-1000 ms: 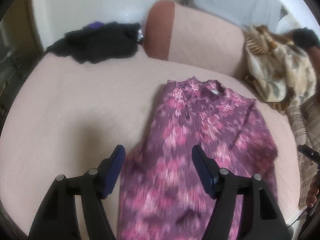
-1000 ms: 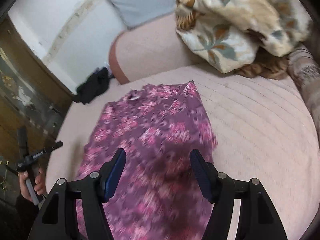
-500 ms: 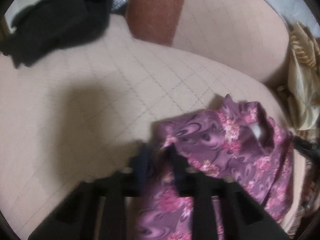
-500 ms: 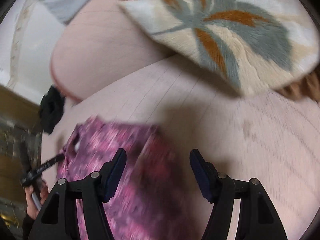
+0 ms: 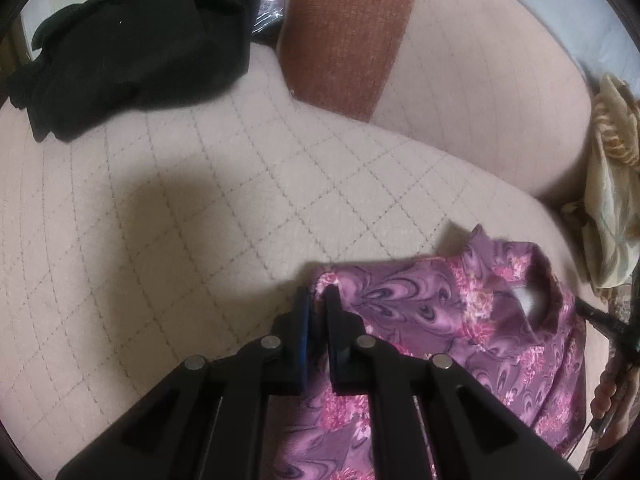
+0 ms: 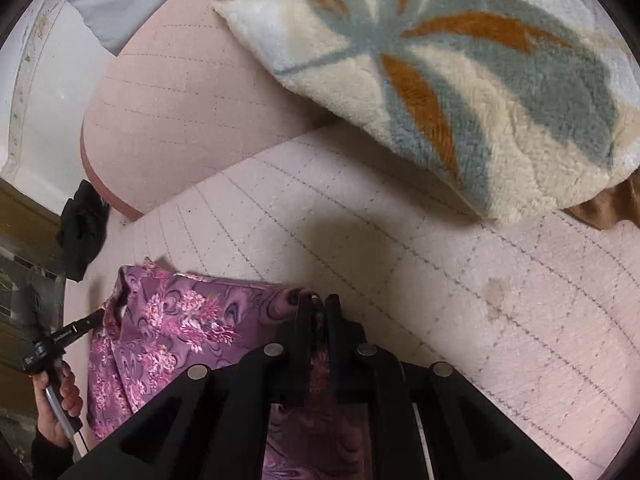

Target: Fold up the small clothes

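Surface: a pale quilted bed cover (image 5: 200,208) with diamond stitching carries everything here; it is not a desk.
Garment: the purple floral top (image 5: 460,320) lies flat on the cover, its collar end toward the bolster side, the neck opening showing a white label in the left wrist view.
Left gripper: the left gripper (image 5: 318,300) points steeply down at the top's far left corner, jaws closed on a pinch of that purple cloth, which bunches up between the blue pads.
Right gripper: the right gripper (image 6: 316,308) sits at the top's far right corner, jaws drawn together with a fold of the fabric between them; the pads themselves are dark there, so how much cloth they hold is hard to judge.
Left hand: seen from the right wrist view, a hand (image 6: 56,404) grips the other tool's handle at the left edge of the cover.
Bolster: a pink bolster (image 5: 480,80) with a rust-brown end band lies along the far edge of the cover, well apart from the top.
Black clothes: a heap of black clothes (image 5: 132,48) rests at the far left corner.
Blanket: a fleecy leaf-patterned blanket (image 6: 460,80) is piled at the far right, overhanging the cover near the right gripper.
Stain: a small brownish mark (image 6: 496,294) shows on the cover just right of the right gripper.
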The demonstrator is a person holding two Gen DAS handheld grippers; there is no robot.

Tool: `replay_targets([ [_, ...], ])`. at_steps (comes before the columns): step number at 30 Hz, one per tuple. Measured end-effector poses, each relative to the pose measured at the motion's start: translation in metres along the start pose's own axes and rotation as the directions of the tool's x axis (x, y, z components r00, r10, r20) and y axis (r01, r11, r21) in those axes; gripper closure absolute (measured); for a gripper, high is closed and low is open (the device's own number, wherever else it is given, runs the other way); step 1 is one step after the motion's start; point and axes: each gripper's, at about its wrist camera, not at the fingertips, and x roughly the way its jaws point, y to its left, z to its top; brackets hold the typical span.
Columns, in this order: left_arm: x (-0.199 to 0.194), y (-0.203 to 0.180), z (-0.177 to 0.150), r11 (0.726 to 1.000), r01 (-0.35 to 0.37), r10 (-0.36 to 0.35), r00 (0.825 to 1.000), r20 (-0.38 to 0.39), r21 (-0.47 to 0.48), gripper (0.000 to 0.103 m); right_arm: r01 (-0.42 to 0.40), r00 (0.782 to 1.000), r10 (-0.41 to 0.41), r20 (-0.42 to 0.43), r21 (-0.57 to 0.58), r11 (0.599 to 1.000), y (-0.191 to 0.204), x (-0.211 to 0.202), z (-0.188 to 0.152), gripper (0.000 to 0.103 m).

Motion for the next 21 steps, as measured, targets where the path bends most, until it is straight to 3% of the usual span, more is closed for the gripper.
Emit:
replay_targets([
  [3,-0.031,-0.004,0.003,0.999,0.038,-0.037,0.997,0.061,-0.006,0.097,0.051,0.999,-0.052,-0.008,-0.037,0.998,0.009,-0.003,-0.003,0.1],
  [6,-0.085,-0.003,-0.005,0.994,0.112,-0.11,0.987,0.113,-0.012,0.097,0.0,0.997,0.002,0.071,-0.039,0.999,0.017,-0.046,-0.009,0.1],
  [9,-0.158,-0.003,-0.038,0.984,0.172,-0.176,0.967,0.184,0.04,0.097,-0.052,0.989,0.06,0.134,-0.067,0.996,0.023,-0.107,-0.036,0.1],
  [13,-0.252,0.009,-0.118,0.966,0.249,-0.26,0.933,0.249,0.076,0.097,-0.139,0.966,0.156,0.204,-0.094,0.986,0.02,-0.2,-0.107,0.1],
  [15,-0.282,0.012,-0.172,0.963,0.257,-0.27,0.929,0.253,0.086,0.097,-0.17,0.958,0.187,0.218,-0.094,0.981,0.019,-0.235,-0.152,0.1],
  [18,-0.297,0.025,-0.247,0.974,0.213,-0.226,0.943,0.242,0.078,0.097,-0.216,0.946,0.224,0.232,-0.059,0.975,0.014,-0.268,-0.226,0.1],
  [21,-0.265,0.049,-0.318,0.974,0.22,-0.21,0.965,0.159,-0.048,0.097,-0.223,0.951,0.213,0.222,0.016,0.975,0.001,-0.268,-0.302,0.1],
])
